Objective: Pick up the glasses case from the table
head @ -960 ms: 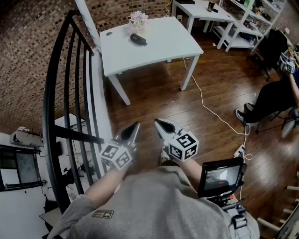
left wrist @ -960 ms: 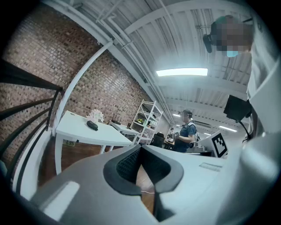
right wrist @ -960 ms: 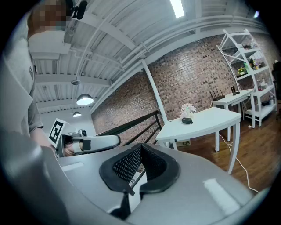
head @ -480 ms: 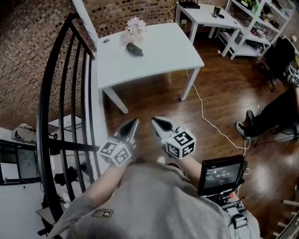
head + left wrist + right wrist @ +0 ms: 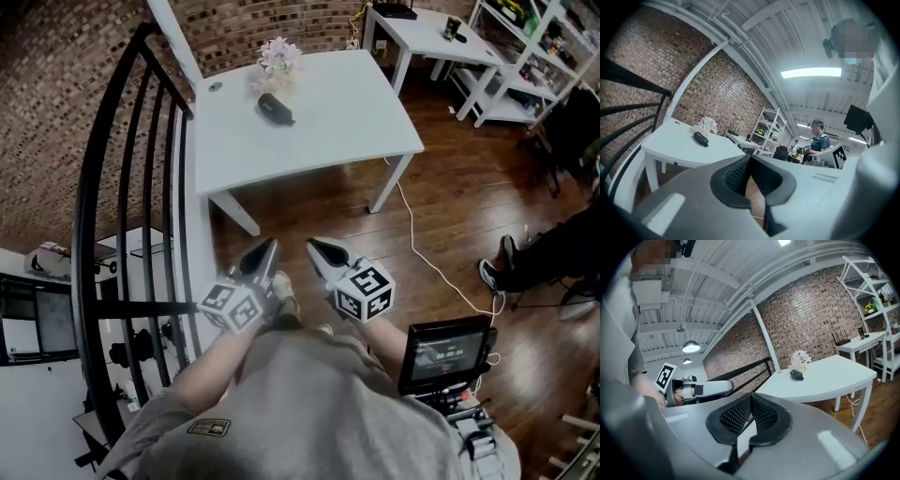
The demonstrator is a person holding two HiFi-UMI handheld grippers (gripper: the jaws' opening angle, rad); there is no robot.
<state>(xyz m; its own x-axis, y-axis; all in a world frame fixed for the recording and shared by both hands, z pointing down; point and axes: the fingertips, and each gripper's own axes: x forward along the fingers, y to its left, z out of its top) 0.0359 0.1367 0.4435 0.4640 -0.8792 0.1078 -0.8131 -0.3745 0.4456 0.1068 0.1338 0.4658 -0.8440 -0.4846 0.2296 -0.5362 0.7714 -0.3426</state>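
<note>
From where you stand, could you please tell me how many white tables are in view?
2: a large white rectangular table straight ahead, bearing the black oval glasses case; a smaller white table beyond it, to the right. More may be hidden.

Place: we take it for a loft-style office or lab | Evidence: we see a brick wall (image 5: 56, 94), white table (image 5: 328, 103), stocked shelving (image 5: 768, 129), wood floor (image 5: 450, 216), strip light (image 5: 811, 72), person at a workstation (image 5: 819, 140)

Left gripper (image 5: 264, 252), right gripper (image 5: 320, 251) just beside it, jaws together on both, nothing held
</note>
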